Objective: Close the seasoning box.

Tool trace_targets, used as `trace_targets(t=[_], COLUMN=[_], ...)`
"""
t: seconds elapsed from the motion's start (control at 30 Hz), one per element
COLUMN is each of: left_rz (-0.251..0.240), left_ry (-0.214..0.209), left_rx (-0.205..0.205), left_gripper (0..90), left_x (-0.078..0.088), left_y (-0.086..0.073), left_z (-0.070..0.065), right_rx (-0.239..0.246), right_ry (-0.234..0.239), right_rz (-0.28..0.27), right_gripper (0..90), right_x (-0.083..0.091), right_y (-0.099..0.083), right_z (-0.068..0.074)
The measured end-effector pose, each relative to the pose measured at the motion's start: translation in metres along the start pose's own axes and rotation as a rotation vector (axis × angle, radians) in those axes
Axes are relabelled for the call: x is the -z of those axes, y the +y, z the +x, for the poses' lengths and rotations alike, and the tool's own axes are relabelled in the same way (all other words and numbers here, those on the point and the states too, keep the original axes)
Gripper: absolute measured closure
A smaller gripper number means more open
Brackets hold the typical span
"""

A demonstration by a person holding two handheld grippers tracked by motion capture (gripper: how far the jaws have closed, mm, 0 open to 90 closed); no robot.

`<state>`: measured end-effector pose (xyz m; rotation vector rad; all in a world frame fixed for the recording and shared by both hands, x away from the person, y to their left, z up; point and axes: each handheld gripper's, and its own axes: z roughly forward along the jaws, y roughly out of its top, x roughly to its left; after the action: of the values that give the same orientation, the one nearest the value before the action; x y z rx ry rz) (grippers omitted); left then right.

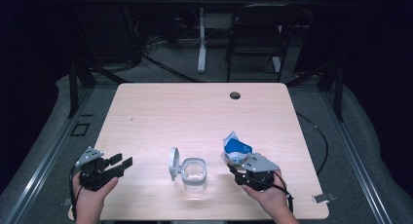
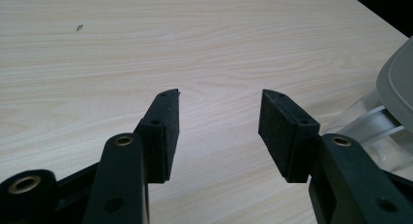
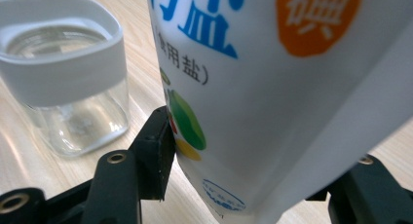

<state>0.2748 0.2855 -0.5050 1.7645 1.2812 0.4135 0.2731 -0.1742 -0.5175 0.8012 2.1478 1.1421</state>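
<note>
A clear square jar (image 1: 195, 173) with a white rim stands near the table's front middle, its grey hinged lid (image 1: 173, 163) swung open to the left. My right gripper (image 1: 237, 166) is shut on a white and blue salt bag (image 1: 236, 148), held upright just right of the jar. In the right gripper view the bag (image 3: 272, 87) sits between the jaws, with the jar (image 3: 63, 78) to its left. My left gripper (image 1: 122, 163) is open at the front left with nothing between its fingers. In the left gripper view, the gripper (image 2: 219, 114) points over bare table, jar lid (image 2: 397, 83) at the right edge.
The light wooden table (image 1: 195, 112) has a round cable hole (image 1: 235, 95) at the back. A black chair (image 1: 255, 36) and a white desk leg (image 1: 201, 39) stand beyond the table. Dark floor and cables surround it.
</note>
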Motion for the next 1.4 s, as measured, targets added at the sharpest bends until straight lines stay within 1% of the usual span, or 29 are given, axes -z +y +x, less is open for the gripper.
trace_targets(t=[0.23, 0.33, 0.37, 0.47, 0.6, 0.7, 0.77, 0.9, 1.1, 1.17, 1.27, 1.4], left_rz=[-0.002, -0.007, -0.007, -0.015, -0.016, -0.013, -0.012, -0.011, -0.014, -0.012, -0.012, -0.011], left_ry=[-0.006, -0.008, -0.008, -0.008, -0.009, -0.009, -0.009, -0.008, -0.007, -0.005, -0.004, -0.004], left_rx=[-0.008, -0.007, -0.009, -0.008, -0.019, -0.022, -0.023, -0.022, -0.02, -0.02, -0.018, -0.018], left_gripper=[50.1, 50.1, 50.1, 50.1, 49.9, 49.8, 49.8, 49.8, 49.9, 49.9, 49.9, 49.9], left_x=[0.002, 0.002, 0.002, 0.002, 0.002, 0.001, 0.001, 0.001, 0.001, 0.001, 0.001, 0.001], left_y=[0.002, 0.002, 0.003, 0.003, 0.004, 0.004, 0.004, 0.004, 0.004, 0.004, 0.004, 0.003], left_z=[-0.002, -0.002, -0.002, -0.003, -0.006, -0.007, -0.007, -0.006, -0.006, -0.005, -0.005, -0.005], right_rx=[0.04, 0.046, 0.045, 0.057, 0.072, 0.084, 0.099, 0.123, 0.147, 0.167, 0.189, 0.192], right_ry=[-0.014, -0.021, -0.017, -0.025, -0.034, -0.033, -0.045, -0.052, -0.062, -0.071, -0.071, -0.073], right_rz=[0.007, 0.001, 0.001, 0.008, 0.017, 0.023, 0.029, 0.037, 0.041, 0.051, 0.059, 0.064], right_gripper=[42.1, 42.1, 42.1, 42.1, 42.1, 42.1, 42.1, 42.1, 42.1, 42.1, 42.1, 42.1], right_x=[0.01, 0.013, 0.014, 0.015, 0.016, 0.016, 0.016, 0.017, 0.019, 0.02, 0.02, 0.02], right_y=[0.018, 0.025, 0.027, 0.031, 0.036, 0.038, 0.039, 0.041, 0.043, 0.044, 0.044, 0.043], right_z=[-0.004, -0.005, -0.006, -0.007, -0.008, -0.009, -0.008, -0.008, -0.007, -0.007, -0.006, -0.008])
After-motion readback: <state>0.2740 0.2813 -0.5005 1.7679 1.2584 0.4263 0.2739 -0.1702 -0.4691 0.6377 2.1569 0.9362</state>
